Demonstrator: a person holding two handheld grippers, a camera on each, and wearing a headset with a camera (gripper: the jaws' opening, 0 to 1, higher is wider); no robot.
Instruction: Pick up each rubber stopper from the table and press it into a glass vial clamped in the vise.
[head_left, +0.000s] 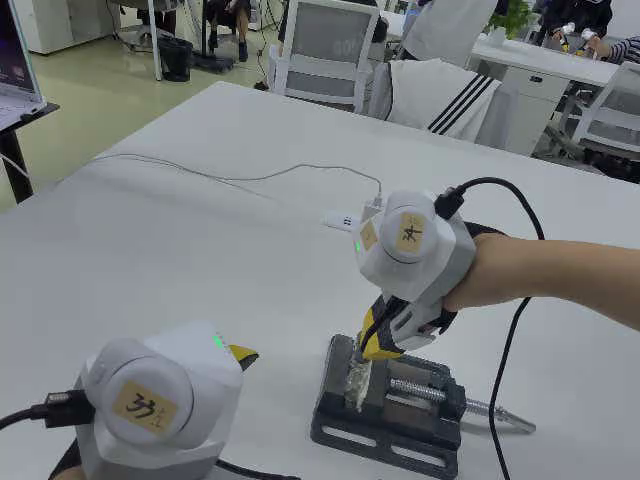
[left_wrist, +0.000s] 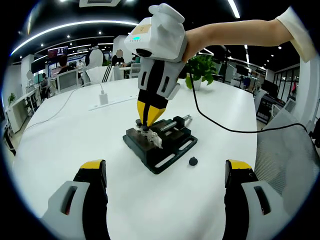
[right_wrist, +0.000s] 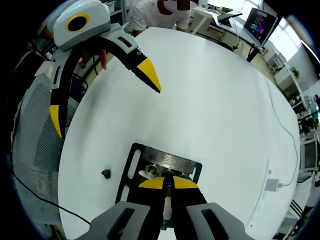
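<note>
A black vise (head_left: 392, 432) stands on the white table and clamps small glass vials (head_left: 357, 378). My right gripper (head_left: 372, 352) points down at them, its yellow tips together on top of a vial (right_wrist: 152, 172). In the right gripper view the jaws (right_wrist: 167, 183) are shut, and no stopper can be made out between them. Two dark stoppers (left_wrist: 139, 122) sit on vials beside the tips. One loose black stopper (left_wrist: 193, 161) lies on the table by the vise (left_wrist: 161, 146). My left gripper (left_wrist: 165, 169) hovers wide open, short of the vise.
The vise's screw handle (head_left: 500, 412) sticks out to the right. A white charger with its cable (head_left: 340, 218) lies further back on the table. A black cable (head_left: 510, 330) hangs from the right gripper. Office chairs (head_left: 320, 50) stand beyond the far edge.
</note>
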